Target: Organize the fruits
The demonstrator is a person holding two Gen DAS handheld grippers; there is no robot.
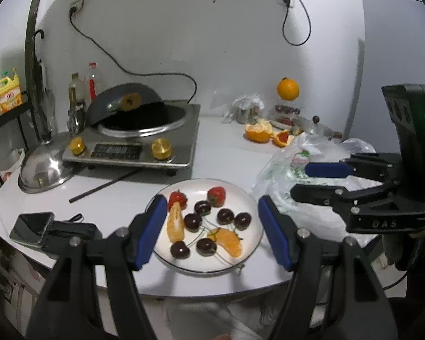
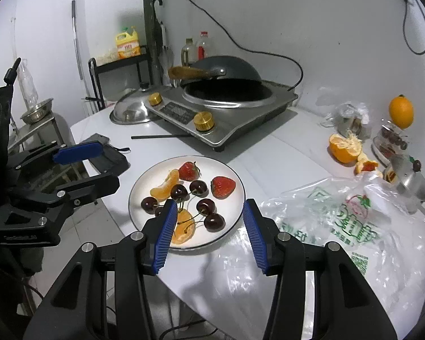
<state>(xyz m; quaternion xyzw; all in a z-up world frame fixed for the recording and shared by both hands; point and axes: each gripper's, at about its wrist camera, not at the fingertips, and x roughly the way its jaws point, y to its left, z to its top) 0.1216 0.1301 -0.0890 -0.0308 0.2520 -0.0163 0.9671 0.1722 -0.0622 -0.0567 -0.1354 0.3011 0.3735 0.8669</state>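
A white plate (image 1: 248,198) (image 2: 233,208) near the table's front edge holds two strawberries (image 1: 216,195) (image 2: 223,187), two orange segments (image 1: 175,223) (image 2: 165,187) and several dark cherries (image 1: 192,222) (image 2: 205,206) with stems. My left gripper (image 1: 211,199) hovers above the plate's near side, open, with nothing between its blue pads. My right gripper (image 2: 210,202) is also open and empty, over the plate's near right part. Each shows in the other's view: the right gripper (image 1: 300,181) over the bag, the left gripper (image 2: 109,163) left of the plate.
An induction cooker with a wok (image 1: 133,147) stands behind the plate, with a steel lid (image 1: 42,170), a black stick (image 1: 104,184) and a phone (image 1: 31,226) to the left. A plastic bag (image 2: 340,221), a peeled orange (image 2: 344,148) and a whole orange (image 2: 401,112) lie right.
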